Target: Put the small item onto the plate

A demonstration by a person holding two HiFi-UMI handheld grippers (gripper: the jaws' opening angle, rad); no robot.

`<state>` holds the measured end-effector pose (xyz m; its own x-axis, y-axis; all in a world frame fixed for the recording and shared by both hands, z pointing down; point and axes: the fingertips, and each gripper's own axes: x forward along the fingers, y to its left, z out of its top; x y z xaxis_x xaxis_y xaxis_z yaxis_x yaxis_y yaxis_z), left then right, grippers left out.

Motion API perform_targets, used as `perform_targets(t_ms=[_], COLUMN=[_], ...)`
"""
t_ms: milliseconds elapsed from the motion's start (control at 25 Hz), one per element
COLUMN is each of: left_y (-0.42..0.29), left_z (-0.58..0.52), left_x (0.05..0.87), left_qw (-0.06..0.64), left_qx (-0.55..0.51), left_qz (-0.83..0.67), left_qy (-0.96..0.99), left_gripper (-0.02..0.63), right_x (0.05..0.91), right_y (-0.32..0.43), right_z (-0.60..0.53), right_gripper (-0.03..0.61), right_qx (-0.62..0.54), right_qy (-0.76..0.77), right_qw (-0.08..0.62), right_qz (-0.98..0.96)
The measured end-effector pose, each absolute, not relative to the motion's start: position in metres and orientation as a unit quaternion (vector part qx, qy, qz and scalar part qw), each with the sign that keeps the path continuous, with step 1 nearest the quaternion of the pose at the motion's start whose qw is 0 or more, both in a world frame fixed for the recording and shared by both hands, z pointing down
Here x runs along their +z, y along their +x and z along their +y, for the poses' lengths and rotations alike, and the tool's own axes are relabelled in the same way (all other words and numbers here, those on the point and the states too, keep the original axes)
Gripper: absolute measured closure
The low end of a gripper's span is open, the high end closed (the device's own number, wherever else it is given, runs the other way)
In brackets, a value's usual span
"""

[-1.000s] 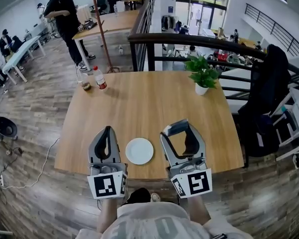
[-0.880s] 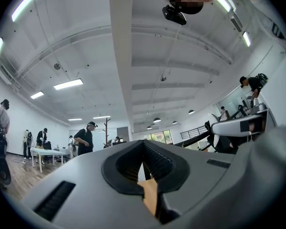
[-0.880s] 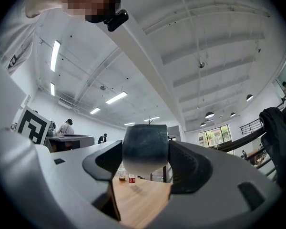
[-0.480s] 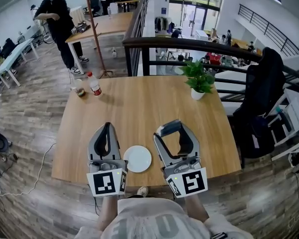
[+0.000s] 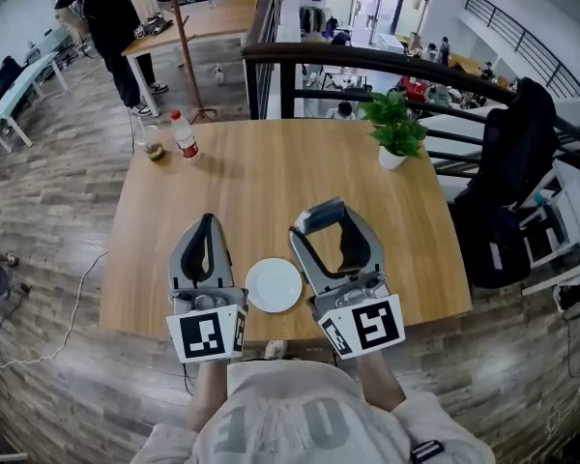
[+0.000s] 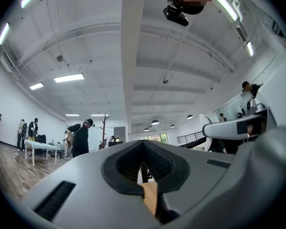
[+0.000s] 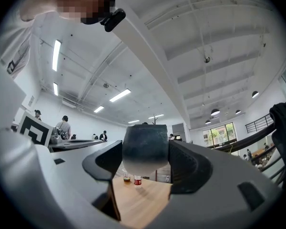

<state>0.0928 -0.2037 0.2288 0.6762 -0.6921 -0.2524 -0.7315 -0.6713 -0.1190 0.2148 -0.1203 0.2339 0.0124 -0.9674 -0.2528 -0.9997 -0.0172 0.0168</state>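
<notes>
Now poised over a wooden table (image 5: pixel 271 177), the right gripper (image 5: pixel 334 232) has its jaws clamped on the small item (image 7: pixel 144 149) (a dark, rounded piece, paler along its lower edge), which is pinched at the jaw tips. The white plate (image 5: pixel 274 285) lies just to that gripper's left and nearer the person, between the two grippers. The left gripper (image 5: pixel 207 232) hangs beside the plate, jaws closed together on nothing. Doing this step well likely means drawing the item back and left until it is above the plate's middle, lowering it level, and parting the jaws only once it rests there.
</notes>
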Motion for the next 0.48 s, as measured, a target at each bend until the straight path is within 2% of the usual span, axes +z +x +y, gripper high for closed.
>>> perform_targets(t_ms=[320, 480], left_y=[0.084, 0.076], left_z=[-0.223, -0.231], left_x=[0.249, 0.27], left_qw=[0.1, 0.076], left_qx=[0.067, 0.04], left_qz=[0.402, 0.405], left_qy=[-0.908, -0.91], left_gripper=[0.606, 0.606], right_x=[0.255, 0.276], right_y=[0.203, 0.192], right_z=[-0.159, -0.178], right_gripper=[0.268, 0.268], right_qx=[0.075, 0.057], right_qy=[-0.706, -0.697], right_qw=[0.033, 0.0], right_qz=[0.703, 0.715])
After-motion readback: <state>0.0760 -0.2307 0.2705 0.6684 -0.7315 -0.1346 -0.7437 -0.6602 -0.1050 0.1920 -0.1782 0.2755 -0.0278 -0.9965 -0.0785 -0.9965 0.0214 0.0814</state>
